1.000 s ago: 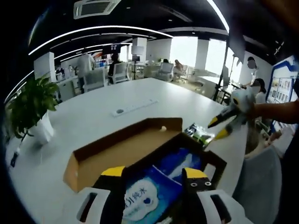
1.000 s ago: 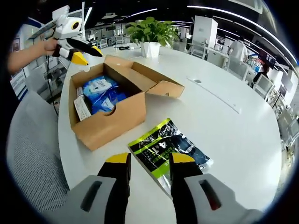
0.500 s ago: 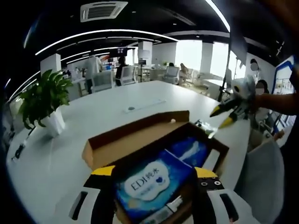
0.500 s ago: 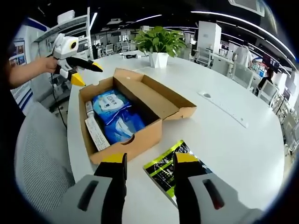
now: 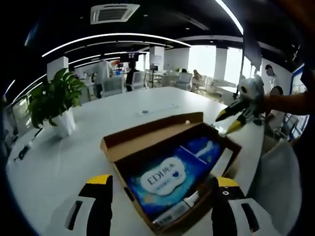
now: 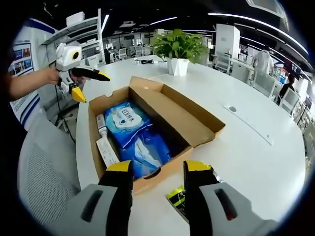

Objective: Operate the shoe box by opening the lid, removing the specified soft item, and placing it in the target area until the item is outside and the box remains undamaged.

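The blue pack (image 6: 129, 129) lies inside the open box (image 6: 197, 129), along the box's long side, with a second blue pack (image 6: 147, 151) just behind it toward our right claw (image 6: 158, 172). Seen from the left claw (image 5: 162, 186), the same blue pack (image 5: 165, 179) sits straight ahead and just beyond the tips, its long axis running away from us and a little to the right. We judge that both claws are about equally near to it, each at one short end of the box (image 5: 147, 136). The right claw is released, with its jaws apart and nothing between them, just before the near box wall. The left claw is also released, its jaws spread wide on either side of the box's near end.

Beside the blue packs, toward the left side of the right claw, a white tube and a paper slip (image 6: 107, 150) lie against the box wall. The lid (image 6: 189, 115) is folded back and out of the way. A green and black pouch (image 6: 181, 199) lies on the table (image 6: 256, 162) under the right claw, outside the box. A potted plant (image 6: 178, 51) stands well beyond the box. We think the box walls are the only thing in the way, so a claw must come down from above.
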The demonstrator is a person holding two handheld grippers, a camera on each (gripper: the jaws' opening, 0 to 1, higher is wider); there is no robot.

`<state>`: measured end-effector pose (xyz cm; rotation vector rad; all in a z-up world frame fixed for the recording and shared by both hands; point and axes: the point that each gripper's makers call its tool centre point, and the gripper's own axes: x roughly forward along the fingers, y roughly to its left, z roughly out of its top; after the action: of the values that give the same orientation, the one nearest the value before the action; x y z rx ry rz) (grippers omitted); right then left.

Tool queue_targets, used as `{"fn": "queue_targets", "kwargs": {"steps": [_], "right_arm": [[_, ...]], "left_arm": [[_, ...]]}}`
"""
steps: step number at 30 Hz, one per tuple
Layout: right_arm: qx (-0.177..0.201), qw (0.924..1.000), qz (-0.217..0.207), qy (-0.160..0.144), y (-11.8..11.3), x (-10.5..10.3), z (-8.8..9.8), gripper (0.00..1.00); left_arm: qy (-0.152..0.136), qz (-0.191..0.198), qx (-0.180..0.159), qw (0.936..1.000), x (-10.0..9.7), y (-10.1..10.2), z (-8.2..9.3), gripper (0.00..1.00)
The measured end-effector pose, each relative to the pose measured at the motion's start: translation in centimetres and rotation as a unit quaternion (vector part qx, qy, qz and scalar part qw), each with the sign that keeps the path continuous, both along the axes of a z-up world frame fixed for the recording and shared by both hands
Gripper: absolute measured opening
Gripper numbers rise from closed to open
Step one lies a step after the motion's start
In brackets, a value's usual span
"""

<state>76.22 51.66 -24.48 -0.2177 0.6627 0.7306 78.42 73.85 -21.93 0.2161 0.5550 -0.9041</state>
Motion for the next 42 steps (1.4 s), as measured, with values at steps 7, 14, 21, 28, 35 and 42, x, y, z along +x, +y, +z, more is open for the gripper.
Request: {"fn": "queue_targets", "kwargs": {"steps": [7,14,21,28,35,42], "right_arm": [[0.004,0.9999,0.009,0.011,1.7,1.3,-0.9,0.37],[-0.002,0.9995,0.019,0.024,3.5,2.3,-1.9,0.35],[-0.005,0.9989,0.031,0.034,5.5,3.2,-2.9,0.33],[-0.004,0.9978,0.042,0.051,7.0,3.9,-3.4,0.32],[0.005,0.9970,0.046,0.062,8.6,4.9,-4.6,0.31],[0.007,0.9966,0.040,0.072,9.9,5.5,-5.8,0.27]], "left_arm": [[-0.002,-0.002,0.008,1.0000,-0.7,0.7,-0.6,0.95],[-0.011,-0.003,0.008,0.9999,-1.1,1.0,-0.5,1.00],[-0.015,-0.002,0.008,0.9999,-1.3,1.3,-0.5,1.00],[-0.015,0.001,0.003,0.9999,-1.6,1.5,-0.4,1.00],[-0.015,0.001,0.000,0.9999,-1.4,1.6,-0.3,0.99],[-0.023,0.000,-0.003,0.9997,-1.2,1.4,0.0,0.96]]}}
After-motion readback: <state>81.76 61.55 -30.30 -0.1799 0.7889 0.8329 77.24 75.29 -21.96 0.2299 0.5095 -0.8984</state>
